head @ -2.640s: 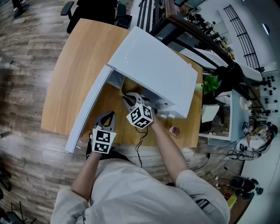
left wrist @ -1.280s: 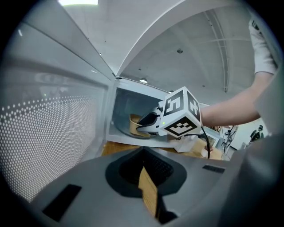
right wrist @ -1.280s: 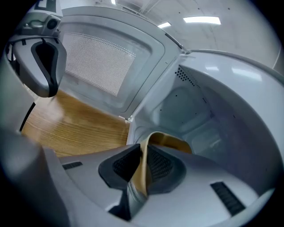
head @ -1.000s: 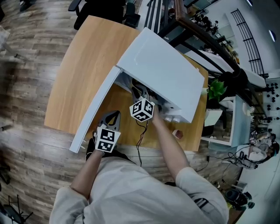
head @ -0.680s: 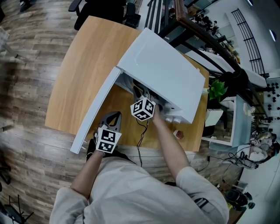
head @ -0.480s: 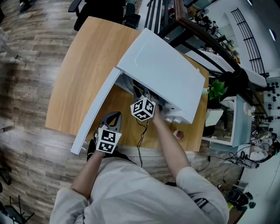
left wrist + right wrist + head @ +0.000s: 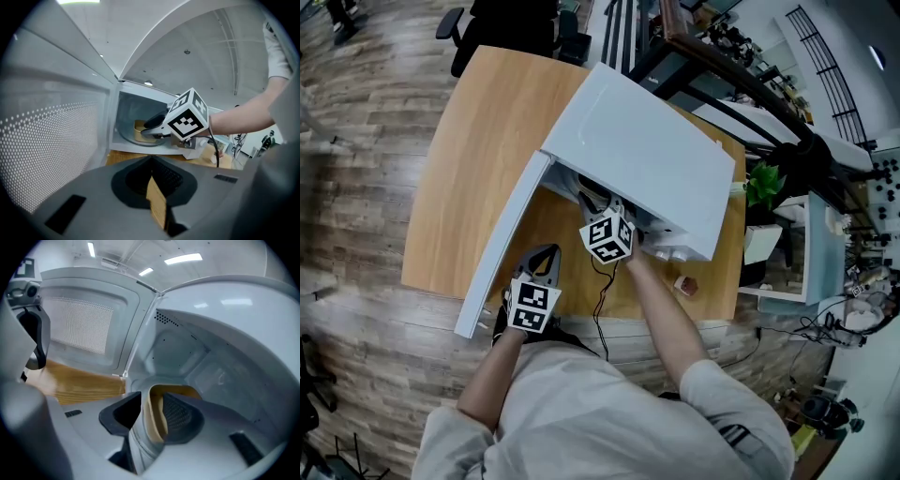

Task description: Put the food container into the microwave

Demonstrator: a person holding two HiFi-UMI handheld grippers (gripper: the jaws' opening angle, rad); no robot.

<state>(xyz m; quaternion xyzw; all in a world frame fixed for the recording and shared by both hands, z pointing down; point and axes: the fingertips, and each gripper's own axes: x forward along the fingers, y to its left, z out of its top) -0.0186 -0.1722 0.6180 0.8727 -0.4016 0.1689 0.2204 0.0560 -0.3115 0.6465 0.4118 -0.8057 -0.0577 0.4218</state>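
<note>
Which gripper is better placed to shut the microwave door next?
Left, probably. The left gripper hangs free beside the open door, while the right gripper grips the food container inside the microwave.

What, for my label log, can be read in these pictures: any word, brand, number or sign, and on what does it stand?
None: no word, brand, number or sign can be read in any view.
Left cube, right cube: black-and-white square patterns only, no letters.
Microwave: any marks by its knobs are too small to read.
Food container: no print shows.
</note>
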